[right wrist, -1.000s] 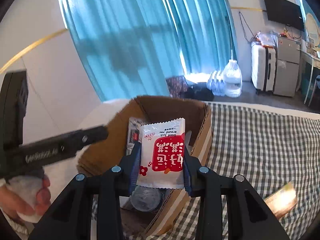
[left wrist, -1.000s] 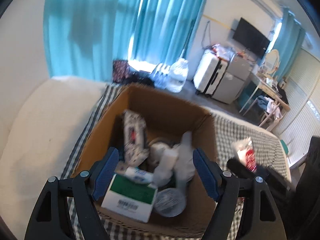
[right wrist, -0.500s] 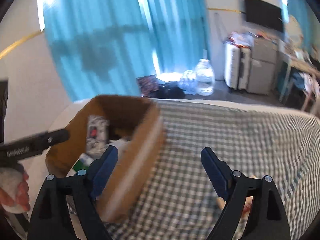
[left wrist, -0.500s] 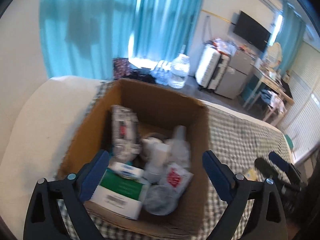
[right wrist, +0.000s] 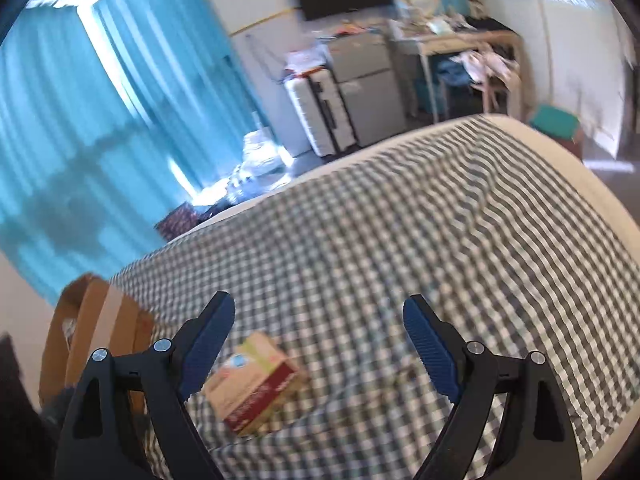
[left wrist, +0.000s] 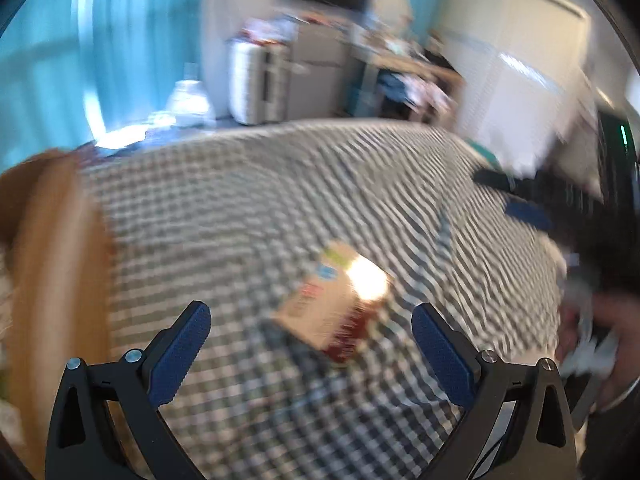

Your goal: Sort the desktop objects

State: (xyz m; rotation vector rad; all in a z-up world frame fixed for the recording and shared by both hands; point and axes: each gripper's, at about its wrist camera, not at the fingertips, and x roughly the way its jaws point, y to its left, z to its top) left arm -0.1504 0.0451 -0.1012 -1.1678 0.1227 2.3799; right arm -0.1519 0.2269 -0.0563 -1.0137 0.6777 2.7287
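A small tan and red box point(left wrist: 320, 320) lies flat on the checked cloth point(left wrist: 248, 200), just ahead of and between the fingers of my left gripper point(left wrist: 311, 310). Its jaws are opening and touch nothing. In the right wrist view the same small box point(right wrist: 256, 384) sits low, just right of the left finger of my right gripper point(right wrist: 319, 300). That gripper is open and empty. The brown cardboard box point(left wrist: 52, 248) stands at the left edge of both views point(right wrist: 92, 332). The left view is blurred by motion.
In the left wrist view the other gripper point(left wrist: 528, 212) and a hand point(left wrist: 600, 332) show at the right edge. Beyond the bed are teal curtains point(right wrist: 100, 128), a white suitcase point(right wrist: 320, 112), water bottles point(right wrist: 260, 152) and a cluttered desk point(right wrist: 460, 40).
Both grippers swung right, away from the cardboard box, and now face the checked cloth. The right gripper let the red and white packet go into the box. Both jaws spread wider.
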